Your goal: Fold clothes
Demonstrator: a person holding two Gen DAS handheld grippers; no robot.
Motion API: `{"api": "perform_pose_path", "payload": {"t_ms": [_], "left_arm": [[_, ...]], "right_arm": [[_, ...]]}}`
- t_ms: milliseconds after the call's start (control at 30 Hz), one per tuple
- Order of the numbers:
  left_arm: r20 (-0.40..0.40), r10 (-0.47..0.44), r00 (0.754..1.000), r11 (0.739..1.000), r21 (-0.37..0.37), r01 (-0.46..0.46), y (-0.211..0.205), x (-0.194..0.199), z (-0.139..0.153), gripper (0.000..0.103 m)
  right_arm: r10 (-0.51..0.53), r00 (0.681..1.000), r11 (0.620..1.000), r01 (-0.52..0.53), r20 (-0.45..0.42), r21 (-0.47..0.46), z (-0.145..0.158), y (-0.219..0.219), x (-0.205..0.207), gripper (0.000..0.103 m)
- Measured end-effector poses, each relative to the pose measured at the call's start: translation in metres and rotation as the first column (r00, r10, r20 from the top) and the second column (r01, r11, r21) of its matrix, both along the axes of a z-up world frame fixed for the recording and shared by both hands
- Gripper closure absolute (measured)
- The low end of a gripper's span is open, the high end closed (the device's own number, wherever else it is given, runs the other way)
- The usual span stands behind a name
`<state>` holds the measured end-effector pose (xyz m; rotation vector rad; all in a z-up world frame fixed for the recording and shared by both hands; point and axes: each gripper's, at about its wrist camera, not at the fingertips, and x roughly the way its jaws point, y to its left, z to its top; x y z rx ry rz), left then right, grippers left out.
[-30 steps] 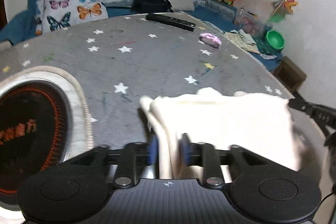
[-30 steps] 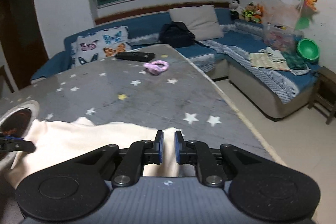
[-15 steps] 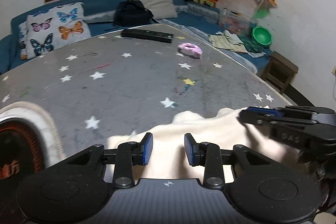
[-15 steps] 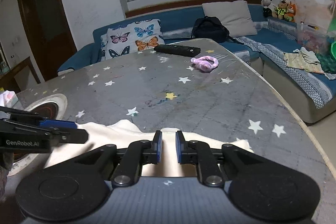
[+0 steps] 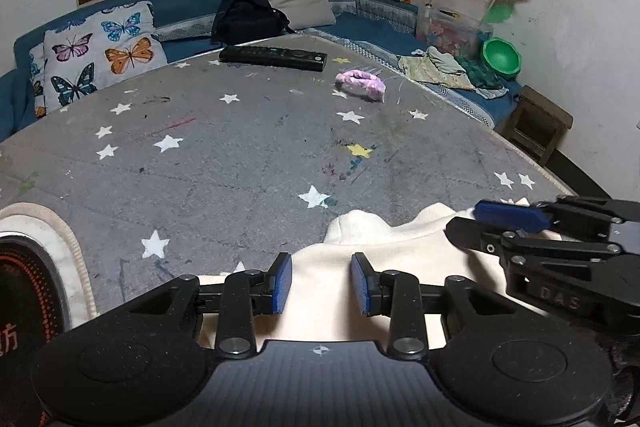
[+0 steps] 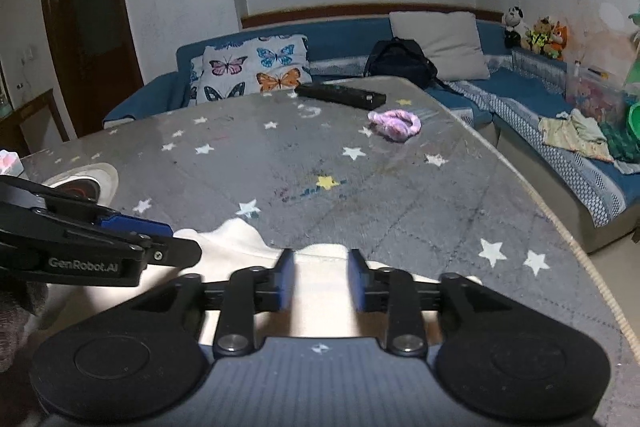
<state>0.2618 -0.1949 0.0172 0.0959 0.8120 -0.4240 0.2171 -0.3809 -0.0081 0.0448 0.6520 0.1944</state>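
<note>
A cream garment (image 5: 384,259) lies bunched on the grey star-patterned table (image 5: 240,155), close under both grippers. My left gripper (image 5: 321,283) is open above the cloth, with nothing between its blue pads. My right gripper (image 6: 320,281) is open too, over the same cream garment (image 6: 320,283). The right gripper shows from the side at the right of the left wrist view (image 5: 480,223). The left gripper shows from the side at the left of the right wrist view (image 6: 176,239). The near part of the garment is hidden under the gripper bodies.
A black remote (image 5: 274,57) and a pink fuzzy item (image 5: 361,85) lie at the table's far side. A round dark burner with a white rim (image 5: 36,287) is at the left. A blue sofa (image 5: 360,23) with cushions and a bag runs behind; the table edge (image 6: 560,227) is at the right.
Both grippers let go of the cream garment: the left opened first, the right within the last half second. The cloth dropped onto the table and the grippers drew back above it.
</note>
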Motion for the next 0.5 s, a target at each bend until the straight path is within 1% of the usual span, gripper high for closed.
{"api": "perform_pose_path", "payload": {"t_ms": [67,133,200,300,500], "left_arm": [[0.007,0.0,1.0,1.0,0.005,0.0,0.0,-0.004,0.003,0.066],[0.014,-0.003,1.0,1.0,0.006,0.003,0.0,-0.009,0.006,0.06],[0.025,-0.006,1.0,1.0,0.011,0.006,0.001,-0.017,0.008,0.056],[0.041,-0.014,0.999,1.0,0.013,0.014,0.004,-0.029,0.011,0.056],[0.07,-0.029,0.997,0.999,0.022,0.028,0.016,-0.06,0.011,0.056]], "right_arm": [[0.011,1.0,1.0,-0.011,0.0,-0.009,0.002,0.002,-0.007,0.063],[0.022,1.0,1.0,-0.022,0.0,-0.017,0.005,0.005,-0.014,0.063],[0.033,0.999,0.999,-0.033,0.0,-0.026,0.007,0.007,-0.02,0.06],[0.049,0.999,0.998,-0.049,-0.003,-0.038,0.009,0.01,-0.031,0.06],[0.063,0.998,0.995,-0.064,-0.008,-0.075,0.006,0.012,-0.066,0.059]]}}
